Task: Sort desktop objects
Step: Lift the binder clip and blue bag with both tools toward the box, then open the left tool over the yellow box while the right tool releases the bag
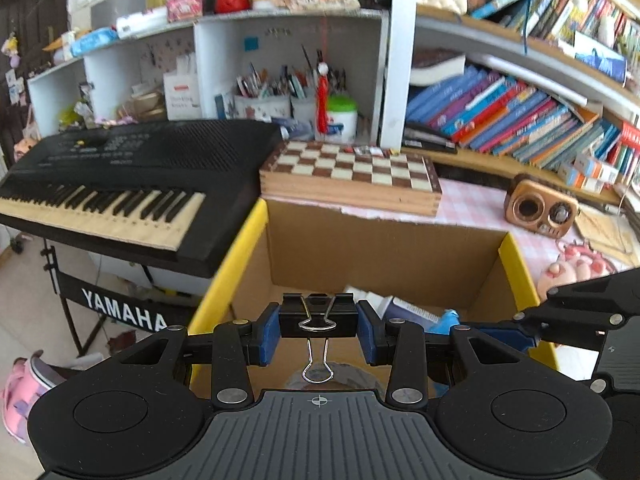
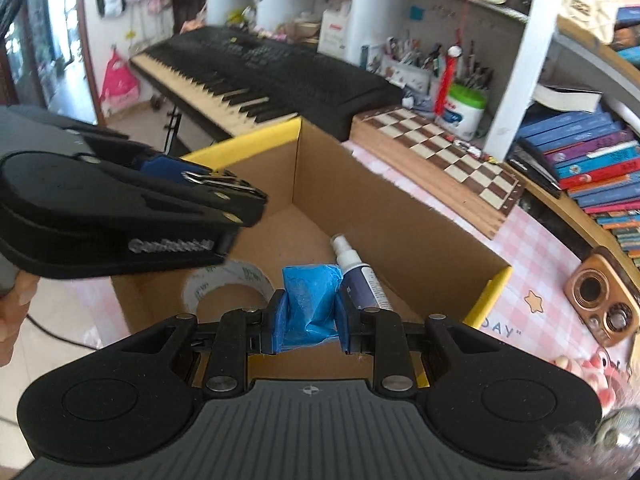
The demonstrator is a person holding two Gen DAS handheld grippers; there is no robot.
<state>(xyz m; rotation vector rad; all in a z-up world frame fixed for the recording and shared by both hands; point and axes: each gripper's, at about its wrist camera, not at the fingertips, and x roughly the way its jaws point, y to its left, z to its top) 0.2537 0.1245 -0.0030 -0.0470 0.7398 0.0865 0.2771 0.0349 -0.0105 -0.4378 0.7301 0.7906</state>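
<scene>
My left gripper (image 1: pixel 318 330) is shut on a black binder clip (image 1: pixel 318 314), its wire handles hanging toward the camera, above the open cardboard box (image 1: pixel 372 248) with yellow flaps. In the right wrist view the left gripper (image 2: pixel 224 190) hovers over the box's left side with the clip (image 2: pixel 208 180) between its blue pads. My right gripper (image 2: pixel 310 320) is shut on a crumpled blue plastic packet (image 2: pixel 310 300) over the same box (image 2: pixel 384 216). Inside the box lie a white tape roll (image 2: pixel 228 284) and a small spray bottle (image 2: pixel 358 272). The right gripper's fingers (image 1: pixel 516 330) show at the right of the left view.
A black Yamaha keyboard (image 1: pixel 120 176) stands left of the box. Behind it lie a wooden chessboard (image 1: pixel 352 176), pen holders and crowded bookshelves (image 1: pixel 520 120). A copper retro speaker (image 1: pixel 540 208) and a pink plush toy (image 1: pixel 576 268) sit on the pink checked tablecloth (image 2: pixel 532 264) to the right.
</scene>
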